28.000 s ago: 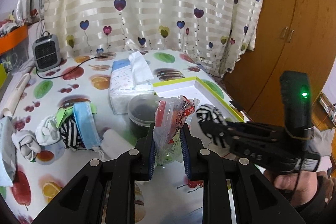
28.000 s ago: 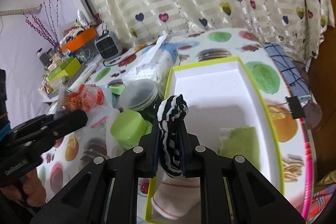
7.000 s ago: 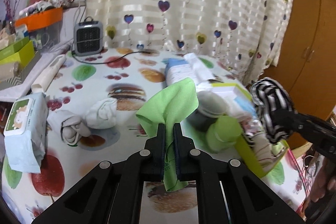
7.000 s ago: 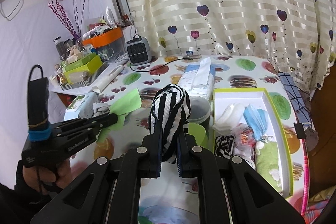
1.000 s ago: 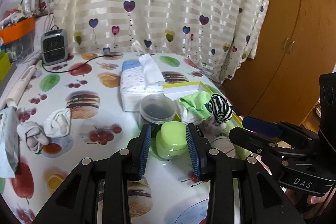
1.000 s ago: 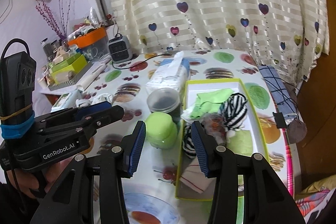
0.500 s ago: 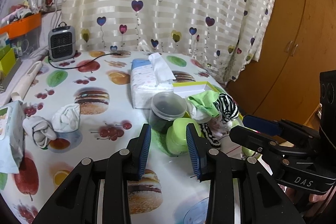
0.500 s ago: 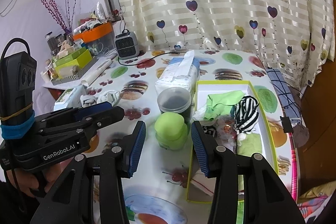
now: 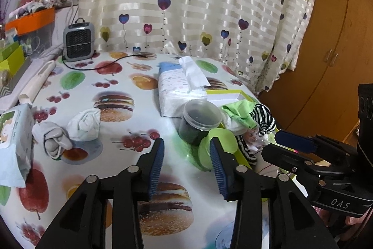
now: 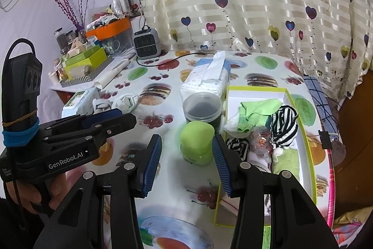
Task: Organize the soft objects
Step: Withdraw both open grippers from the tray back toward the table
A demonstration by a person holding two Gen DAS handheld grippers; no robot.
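Two rolled socks, one white (image 9: pixel 85 124) and one grey-white (image 9: pixel 51 139), lie on the fruit-print table left of my left gripper (image 9: pixel 186 146). Its jaws are opening and hold nothing. My right gripper (image 10: pixel 186 144) is open; the green jar (image 10: pixel 197 141) stands on the table beyond its pads, untouched. The yellow-rimmed white box (image 10: pixel 300 127) holds a green cloth (image 10: pixel 256 109), a striped sock (image 10: pixel 284 123), a second striped sock (image 10: pixel 237 144) and a green towel (image 10: pixel 286 162). The same socks (image 10: pixel 123 102) show behind the left gripper (image 10: pixel 126 117).
A clear tub with dark contents (image 9: pixel 200 118) and a tissue pack (image 9: pixel 177 90) stand beside the box. A wet-wipes pack (image 9: pixel 14 132) lies at the left edge, and a small heater (image 9: pixel 78 41) with its cord at the back. The right gripper (image 9: pixel 272 144) is low on the right.
The left wrist view has swung leftward, so the rolled socks sit nearer its middle, and the left jaws stand a little wider. The right gripper has stayed open over the green jar.
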